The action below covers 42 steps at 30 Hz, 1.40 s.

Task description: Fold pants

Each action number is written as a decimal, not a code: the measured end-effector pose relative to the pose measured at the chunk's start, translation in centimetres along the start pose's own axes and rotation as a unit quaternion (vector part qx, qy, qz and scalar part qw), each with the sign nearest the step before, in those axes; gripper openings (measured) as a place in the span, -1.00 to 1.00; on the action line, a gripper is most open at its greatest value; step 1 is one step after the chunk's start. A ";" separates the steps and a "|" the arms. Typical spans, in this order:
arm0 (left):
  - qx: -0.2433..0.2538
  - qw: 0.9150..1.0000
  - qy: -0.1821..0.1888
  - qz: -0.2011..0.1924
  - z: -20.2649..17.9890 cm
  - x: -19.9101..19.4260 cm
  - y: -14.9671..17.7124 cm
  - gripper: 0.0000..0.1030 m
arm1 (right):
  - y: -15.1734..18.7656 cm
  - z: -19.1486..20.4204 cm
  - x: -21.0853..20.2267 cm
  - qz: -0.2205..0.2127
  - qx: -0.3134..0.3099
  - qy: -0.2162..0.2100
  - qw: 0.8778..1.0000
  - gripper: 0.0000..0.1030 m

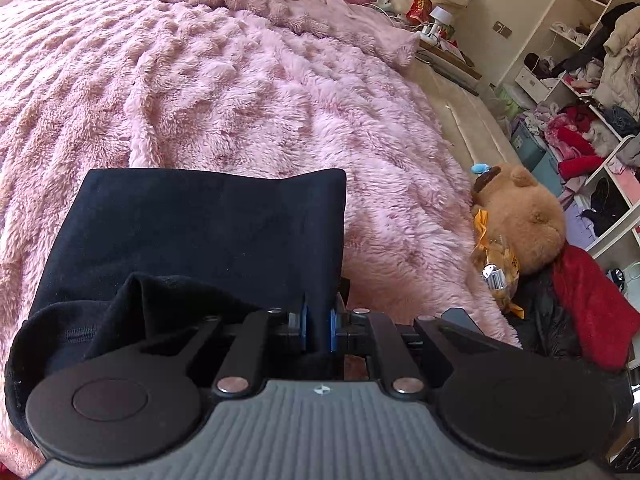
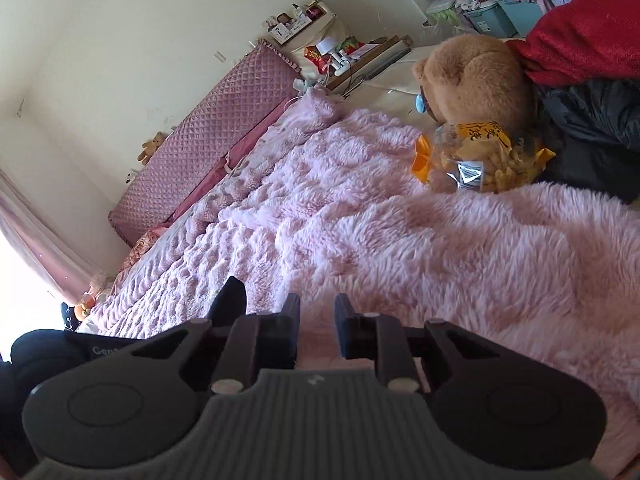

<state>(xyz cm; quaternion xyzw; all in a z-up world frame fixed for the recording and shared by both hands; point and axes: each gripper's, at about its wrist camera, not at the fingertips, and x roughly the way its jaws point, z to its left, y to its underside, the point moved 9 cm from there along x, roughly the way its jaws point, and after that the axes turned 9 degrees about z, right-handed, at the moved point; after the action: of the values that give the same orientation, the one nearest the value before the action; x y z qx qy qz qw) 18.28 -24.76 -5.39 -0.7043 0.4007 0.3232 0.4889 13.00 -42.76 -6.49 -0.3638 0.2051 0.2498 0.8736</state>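
Note:
The black pants (image 1: 208, 232) lie folded into a rough rectangle on the fluffy pink blanket (image 1: 248, 92), with a loose flap bunched at the near left. My left gripper (image 1: 319, 322) is shut on the pants' near right edge, and the cloth sits pinched between its blue pads (image 1: 305, 320). In the right wrist view my right gripper (image 2: 318, 308) hovers over bare pink blanket (image 2: 440, 248) with a small gap between its fingers and nothing in it. A black point of cloth (image 2: 230, 296) pokes up just left of that gripper.
A brown plush bear (image 1: 528, 220) and a clear snack bag (image 2: 480, 160) lie at the blanket's right edge, beside a red cloth (image 1: 588, 300) and a black jacket (image 2: 592, 128). Cluttered shelves (image 1: 592, 92) stand to the right. A quilted pink headboard (image 2: 208, 144) and a bedside table (image 2: 360, 60) are beyond.

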 end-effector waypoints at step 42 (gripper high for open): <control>0.210 0.940 0.255 0.085 8.9 -3.2 8.5 -0.77 | 6.0 2.4 1.6 0.128 -0.039 0.062 0.989 -1.00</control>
<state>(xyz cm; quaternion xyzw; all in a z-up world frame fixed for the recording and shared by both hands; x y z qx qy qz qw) 8.72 -17.27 -9.10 -0.6079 0.6289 0.0816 0.4778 11.14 -36.81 -8.97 -0.3829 0.2941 0.3442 0.8053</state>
